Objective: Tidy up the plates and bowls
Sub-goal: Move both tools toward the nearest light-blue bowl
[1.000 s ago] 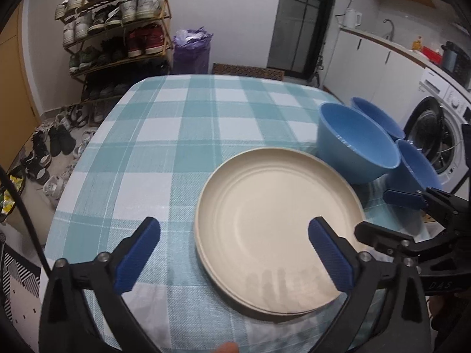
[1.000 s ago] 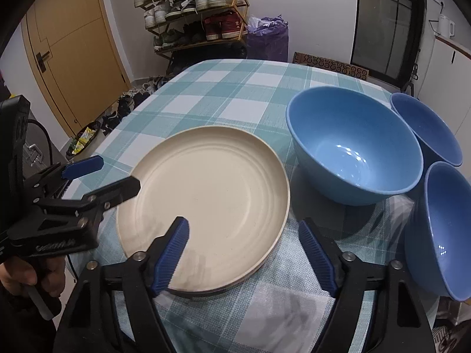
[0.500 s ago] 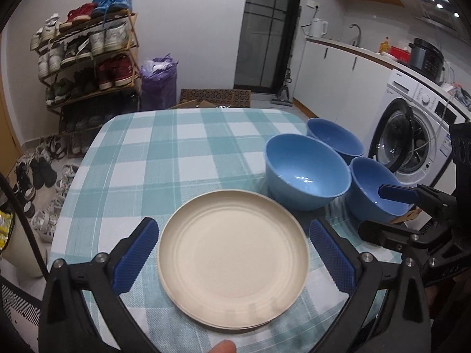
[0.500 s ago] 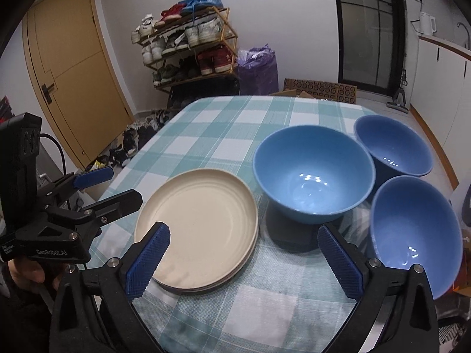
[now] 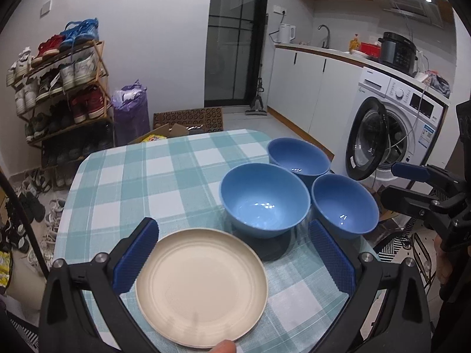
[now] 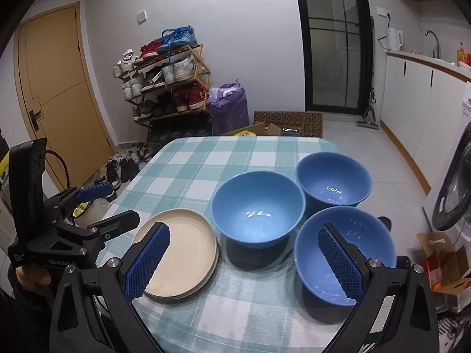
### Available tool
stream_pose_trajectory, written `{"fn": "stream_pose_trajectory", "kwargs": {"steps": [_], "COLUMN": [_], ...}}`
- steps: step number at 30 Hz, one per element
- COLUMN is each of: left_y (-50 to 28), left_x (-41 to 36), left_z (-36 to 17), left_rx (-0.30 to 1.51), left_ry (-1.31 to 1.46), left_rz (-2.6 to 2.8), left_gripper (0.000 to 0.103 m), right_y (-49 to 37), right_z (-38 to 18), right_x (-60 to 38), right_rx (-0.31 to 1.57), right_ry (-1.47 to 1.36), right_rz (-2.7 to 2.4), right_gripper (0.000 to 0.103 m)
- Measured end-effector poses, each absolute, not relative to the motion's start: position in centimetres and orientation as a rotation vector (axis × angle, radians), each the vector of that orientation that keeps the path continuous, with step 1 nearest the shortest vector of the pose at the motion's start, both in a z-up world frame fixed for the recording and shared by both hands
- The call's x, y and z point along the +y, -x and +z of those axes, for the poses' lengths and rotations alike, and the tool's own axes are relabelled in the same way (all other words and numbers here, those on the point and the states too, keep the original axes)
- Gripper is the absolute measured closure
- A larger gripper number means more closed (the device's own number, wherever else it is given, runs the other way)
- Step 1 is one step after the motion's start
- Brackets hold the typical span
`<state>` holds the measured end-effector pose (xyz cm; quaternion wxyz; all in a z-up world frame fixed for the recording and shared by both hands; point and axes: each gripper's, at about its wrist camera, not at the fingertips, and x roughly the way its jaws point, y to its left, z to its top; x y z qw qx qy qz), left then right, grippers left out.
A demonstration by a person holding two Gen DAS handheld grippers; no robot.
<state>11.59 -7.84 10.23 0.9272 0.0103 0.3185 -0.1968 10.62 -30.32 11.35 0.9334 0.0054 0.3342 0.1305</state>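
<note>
A stack of cream plates point(image 5: 201, 288) point(image 6: 179, 253) lies on the checked tablecloth point(image 5: 147, 176) point(image 6: 206, 161) near its front edge. To its right stand three blue bowls: a large middle bowl point(image 5: 265, 203) point(image 6: 256, 209), a far bowl point(image 5: 298, 157) point(image 6: 332, 178) and a near right bowl point(image 5: 344, 206) point(image 6: 344, 253). My left gripper point(image 5: 231, 224) point(image 6: 123, 203) hangs open above and behind the plates, holding nothing. My right gripper point(image 6: 244, 231) point(image 5: 391, 184) is open wide above the front right of the table, empty.
A shoe rack point(image 6: 164, 79) and a purple bag point(image 6: 228, 106) stand beyond the table. A washing machine point(image 5: 391, 129) with its door ajar is at the right. An open cardboard box point(image 6: 441, 264) lies on the floor near it.
Both grippers have risen and drawn back from the plates, so the whole table now shows. The right jaws have spread wider. Plates and bowls have stayed put.
</note>
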Motion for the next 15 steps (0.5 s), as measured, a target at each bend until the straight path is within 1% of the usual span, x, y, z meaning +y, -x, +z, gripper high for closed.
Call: {"fn": "stream_pose_trajectory", "kwargs": {"steps": [15], "left_y": [-14.3], "left_x": [-12.5], "left_z": [13.1], "left_rx": [0.636], "left_ry": [-0.030], "left_rz": [-0.478], "left_gripper": [0.000], "right_y": [-10.5], "right_z": [16.3], "right_x": [-36.7], "right_rx": [0.641], "right_ry": [-0.047], "right_rz": [0.165], "right_gripper": [0.001]}}
